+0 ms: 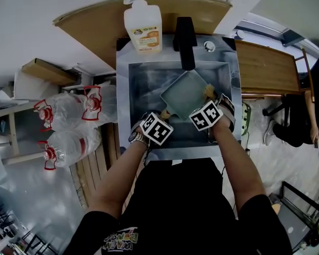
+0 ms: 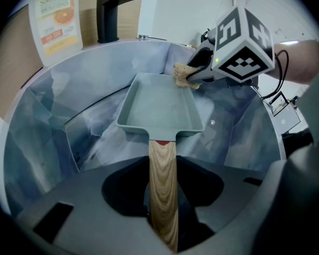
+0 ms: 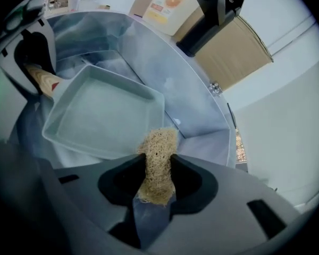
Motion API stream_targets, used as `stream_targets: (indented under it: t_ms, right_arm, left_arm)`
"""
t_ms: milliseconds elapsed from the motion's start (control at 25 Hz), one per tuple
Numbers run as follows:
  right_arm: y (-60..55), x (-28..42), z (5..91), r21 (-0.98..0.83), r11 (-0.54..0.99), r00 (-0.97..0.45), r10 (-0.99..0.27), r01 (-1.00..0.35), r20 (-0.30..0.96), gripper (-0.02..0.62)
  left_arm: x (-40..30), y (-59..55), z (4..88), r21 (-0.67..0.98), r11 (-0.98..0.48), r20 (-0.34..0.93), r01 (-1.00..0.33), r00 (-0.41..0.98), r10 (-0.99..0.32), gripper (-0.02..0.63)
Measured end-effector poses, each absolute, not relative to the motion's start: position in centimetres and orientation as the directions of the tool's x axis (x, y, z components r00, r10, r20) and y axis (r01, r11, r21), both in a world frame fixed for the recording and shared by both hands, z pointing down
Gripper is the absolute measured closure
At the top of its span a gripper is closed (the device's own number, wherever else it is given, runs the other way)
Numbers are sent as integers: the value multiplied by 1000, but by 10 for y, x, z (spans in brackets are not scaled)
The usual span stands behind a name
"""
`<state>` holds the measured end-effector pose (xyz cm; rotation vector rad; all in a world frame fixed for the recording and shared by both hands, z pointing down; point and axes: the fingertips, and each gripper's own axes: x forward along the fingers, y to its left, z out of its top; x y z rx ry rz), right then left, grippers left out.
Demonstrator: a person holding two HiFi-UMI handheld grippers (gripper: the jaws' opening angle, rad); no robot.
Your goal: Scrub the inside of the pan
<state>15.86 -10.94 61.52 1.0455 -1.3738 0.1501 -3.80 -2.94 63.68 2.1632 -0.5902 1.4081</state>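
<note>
The steel sink holds everything. The grey-green square pan sits inside the sink, its wooden handle clenched in the left tongs. The right tongs grasp a straw-coloured fibre scrubber, which is at the pan's rim on the side towards the sink's right wall. No suds or scrub marks show inside the pan, so most of the scrubbing seems left to do.

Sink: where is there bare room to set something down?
Free: steel sink floor left of the pale green square pan; wooden tabletop right of the sink. Crowded: the basin's front, where the left gripper holds the pan's wooden handle and the right gripper holds a tan fibre scrubber.
</note>
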Motion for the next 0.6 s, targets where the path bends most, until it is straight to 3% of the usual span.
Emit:
stream_targets:
  t_ms: [240, 600]
  right_arm:
    - [-117, 166, 614, 544, 547, 303, -470, -636, 829, 449]
    - [-116, 165, 604, 503, 498, 250, -489, -706, 836, 448]
  left_arm:
    - [-38, -31, 637, 162, -789, 922, -593, 376, -93, 443]
    - [-38, -30, 637, 157, -794, 922, -587, 374, -95, 442]
